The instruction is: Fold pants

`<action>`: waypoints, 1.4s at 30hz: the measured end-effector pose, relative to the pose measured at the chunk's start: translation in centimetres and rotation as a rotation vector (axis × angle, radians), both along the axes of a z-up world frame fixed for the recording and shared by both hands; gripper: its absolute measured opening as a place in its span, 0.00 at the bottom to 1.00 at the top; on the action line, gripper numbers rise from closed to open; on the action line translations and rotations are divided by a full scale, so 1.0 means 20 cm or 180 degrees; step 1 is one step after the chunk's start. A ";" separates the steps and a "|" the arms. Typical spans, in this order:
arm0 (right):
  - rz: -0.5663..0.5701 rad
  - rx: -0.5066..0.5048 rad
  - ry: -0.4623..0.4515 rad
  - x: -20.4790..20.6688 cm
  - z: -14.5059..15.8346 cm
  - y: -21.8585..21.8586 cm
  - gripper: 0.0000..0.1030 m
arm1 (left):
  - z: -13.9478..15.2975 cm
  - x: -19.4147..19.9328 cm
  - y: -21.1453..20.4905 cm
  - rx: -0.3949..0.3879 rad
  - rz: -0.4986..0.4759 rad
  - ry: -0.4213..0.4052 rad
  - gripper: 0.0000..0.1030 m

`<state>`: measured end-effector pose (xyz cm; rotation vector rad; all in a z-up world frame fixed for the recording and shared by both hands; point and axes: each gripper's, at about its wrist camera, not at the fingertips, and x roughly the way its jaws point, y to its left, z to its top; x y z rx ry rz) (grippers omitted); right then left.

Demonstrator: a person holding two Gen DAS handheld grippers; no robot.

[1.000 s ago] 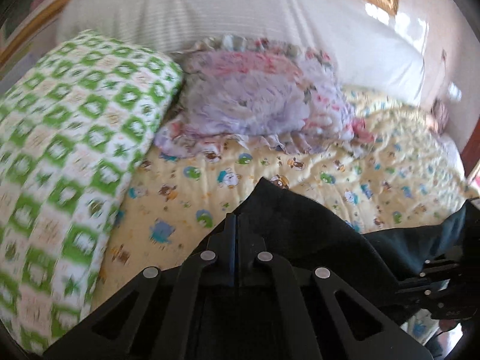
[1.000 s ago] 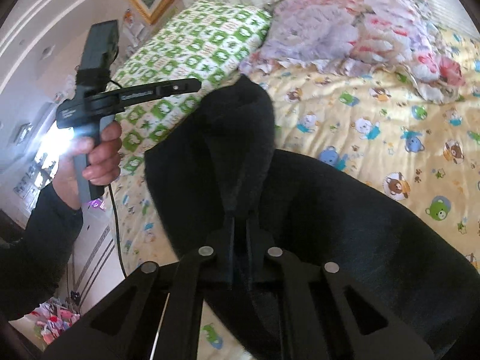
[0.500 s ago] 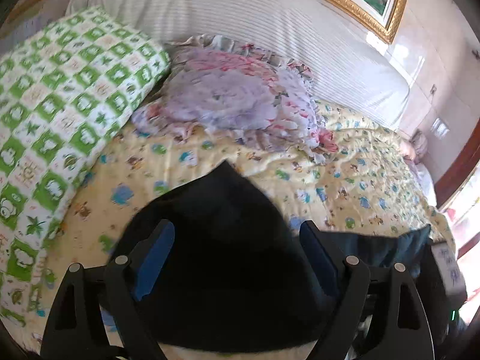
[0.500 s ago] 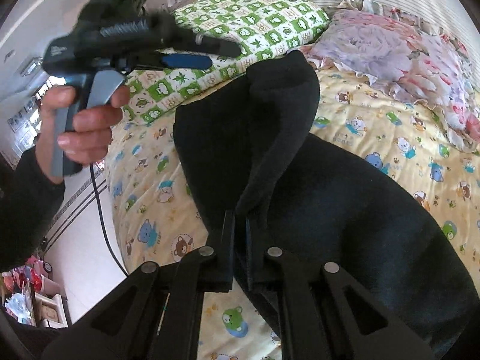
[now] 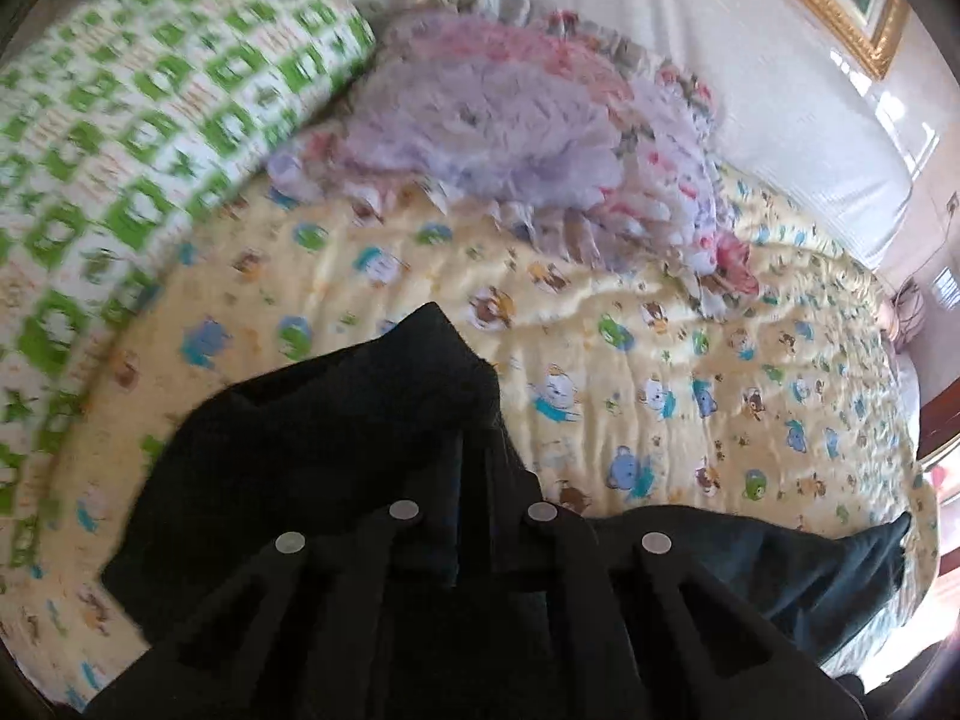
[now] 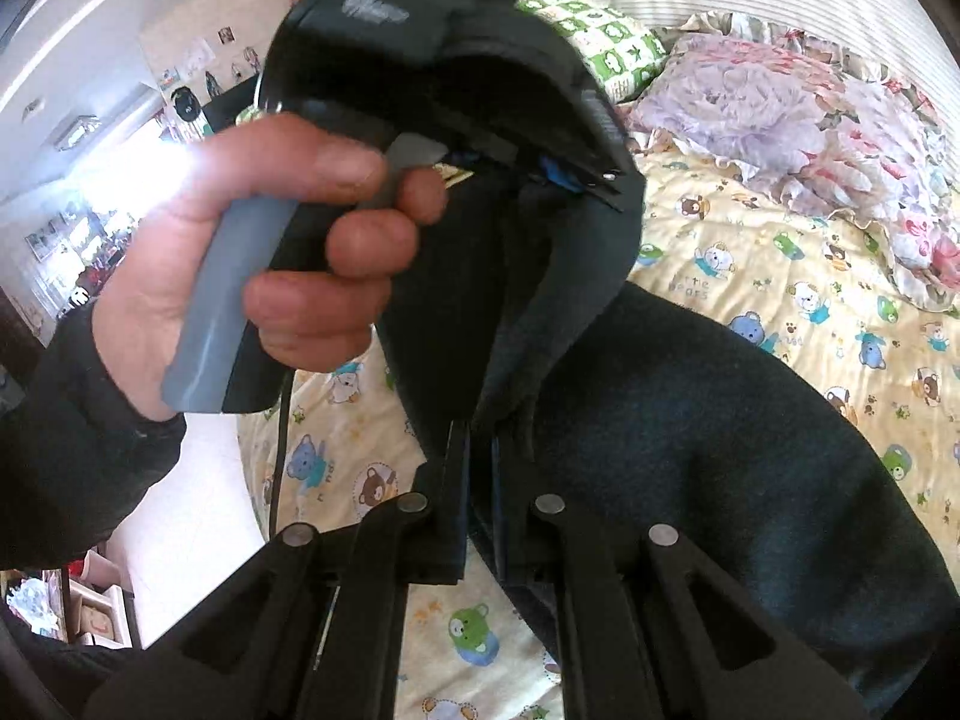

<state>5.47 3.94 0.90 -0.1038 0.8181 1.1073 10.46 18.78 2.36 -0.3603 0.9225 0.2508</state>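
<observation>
1. On the bed (image 5: 690,360), the black pants (image 6: 720,450) lie across the cartoon-print sheet, one corner lifted off it.
2. Change: half a second ago the left gripper (image 5: 474,468) had its jaws spread wide over the cloth; now they are clenched on a pants edge. It has also swung in close, from well apart to just above the right gripper (image 6: 480,456).
3. Right jaws stay clamped on a pants fold, as before.
4. Meaning, as I judge it: both ends are gripped and being brought together, so a fold is mid-way, not yet laid flat.
5. Pose: the left hand (image 6: 258,276) wraps the grey handle, finger on the trigger, tool pointing across the right view. Left view is motion-blurred.
6. Pillows (image 5: 510,120) sit beyond, untouched.
</observation>
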 end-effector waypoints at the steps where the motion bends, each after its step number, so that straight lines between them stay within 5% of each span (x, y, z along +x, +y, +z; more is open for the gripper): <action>1: 0.0012 0.0018 -0.0014 0.00 0.01 0.00 0.07 | 0.02 -0.04 0.01 -0.0009 0.0010 -0.0087 0.04; 6: 0.0158 -0.0014 -0.0225 -0.08 0.02 0.02 0.07 | 0.13 -0.40 0.09 -0.0097 0.0281 -0.0583 0.03; 10: 0.0226 -0.0086 -0.0315 -0.11 0.00 0.05 0.07 | 0.06 -0.64 0.18 -0.0364 0.0523 -0.0780 0.03; 18: 0.0183 -0.0131 -0.0009 -0.06 -0.07 0.07 0.10 | -0.27 -0.84 0.35 -0.0832 0.0888 -0.0548 0.06; 25: 0.0055 0.0024 0.0250 -0.05 -0.07 -0.01 0.10 | -0.22 -0.94 0.36 -0.0594 0.1009 -0.0589 0.12; 30: -0.0295 0.0253 0.0414 -0.02 -0.04 -0.22 0.11 | -0.13 -0.95 0.39 -0.0532 0.1134 -0.0696 0.58; 36: -0.0835 0.0461 0.0685 0.15 -0.02 -0.49 0.22 | -0.18 -0.86 0.42 -0.0742 0.1157 -0.0547 0.65; 42: -0.1205 0.0381 0.0790 0.46 0.03 -0.49 0.30 | -0.28 -0.73 0.45 -0.0775 0.1202 -0.0265 0.65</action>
